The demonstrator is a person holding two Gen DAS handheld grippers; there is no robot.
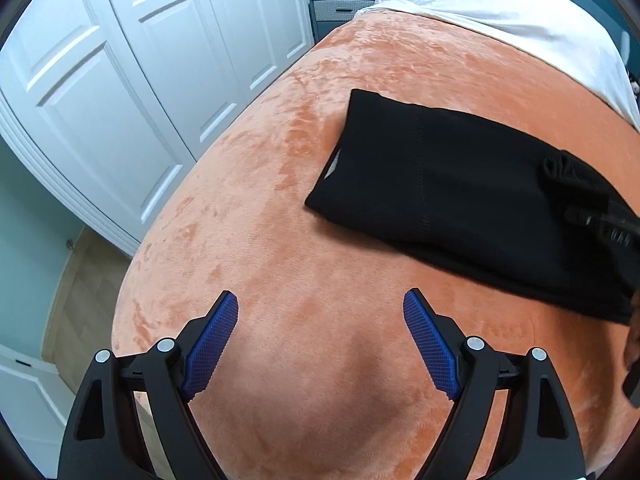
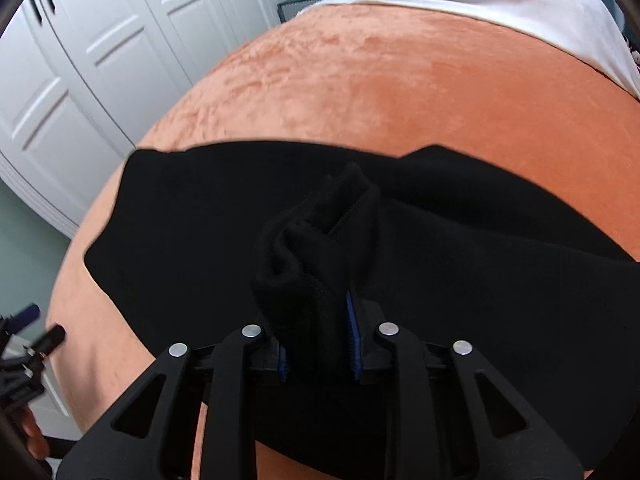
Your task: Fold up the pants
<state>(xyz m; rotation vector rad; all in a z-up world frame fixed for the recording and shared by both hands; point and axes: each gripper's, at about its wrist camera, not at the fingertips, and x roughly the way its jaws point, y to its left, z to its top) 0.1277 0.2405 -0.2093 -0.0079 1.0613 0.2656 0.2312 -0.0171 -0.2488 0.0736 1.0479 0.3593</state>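
Black pants (image 1: 440,184) lie folded in a long band across the orange blanket (image 1: 320,220), at the right in the left wrist view. My left gripper (image 1: 320,312) hovers open over bare blanket, short of the pants' near edge, with nothing between its blue pads (image 1: 212,344). In the right wrist view the pants (image 2: 192,220) stretch across the middle. My right gripper (image 2: 316,320) is shut on a bunched end of the fabric that stands up between its fingers. The fingertips are hidden by cloth. It also shows as a dark right gripper (image 1: 600,224) at the far right edge.
White panelled wardrobe doors (image 1: 140,80) stand along the bed's left side, with wooden floor (image 1: 80,300) between. A white sheet (image 1: 500,12) covers the far end of the bed. A dark bedside cabinet (image 1: 340,12) stands beyond. The blanket's edge curves down at the left.
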